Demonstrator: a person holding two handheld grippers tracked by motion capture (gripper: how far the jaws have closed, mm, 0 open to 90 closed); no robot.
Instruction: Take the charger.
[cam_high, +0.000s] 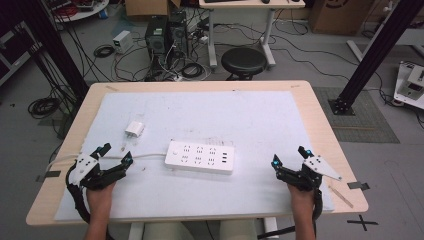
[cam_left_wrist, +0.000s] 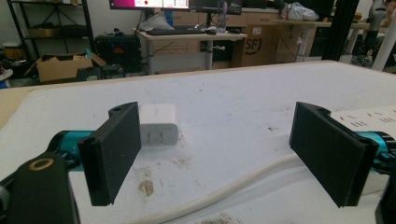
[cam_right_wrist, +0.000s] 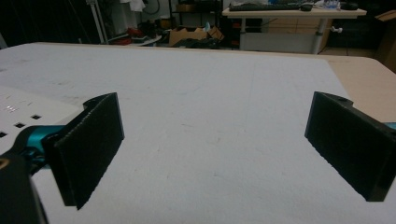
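Resting near the desk's (cam_high: 320, 120) front-left edge, left gripper (cam_high: 116, 156), jaws wide apart, nothing between the pads. White charger (cam_high: 134, 129) lies just ahead of it, apart; open mat beyond. Power strip (cam_high: 200, 157) sits mid-desk, its cord (cam_left_wrist: 243, 179) running left across under the left jaws. Right gripper (cam_high: 290, 156) near front-right edge, jaws spread, empty; bare mat ahead.
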